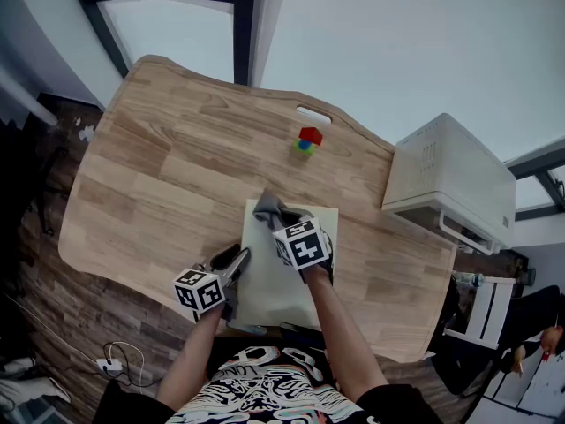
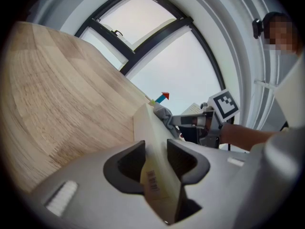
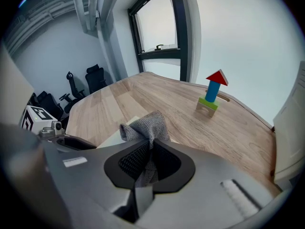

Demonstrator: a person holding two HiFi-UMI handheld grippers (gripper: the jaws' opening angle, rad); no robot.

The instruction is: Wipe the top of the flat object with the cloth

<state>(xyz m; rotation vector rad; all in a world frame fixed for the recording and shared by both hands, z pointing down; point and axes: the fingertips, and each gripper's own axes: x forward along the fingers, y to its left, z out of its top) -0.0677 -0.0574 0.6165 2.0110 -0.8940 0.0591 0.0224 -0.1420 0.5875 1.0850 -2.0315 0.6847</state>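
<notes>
On table (image 1: 159, 175), flat object (image 1: 275, 285), cloth (image 1: 267, 208) at its far edge, blocks (image 1: 308, 140) beyond

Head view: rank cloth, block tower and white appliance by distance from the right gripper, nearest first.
1. Grey cloth, held in the right gripper.
2. Block tower, beyond it, near the table's far edge.
3. White appliance, far right.

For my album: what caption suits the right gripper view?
Right gripper, jaws shut on a grey cloth by the pale flat board; toy block tower beyond on the wooden table.
</notes>
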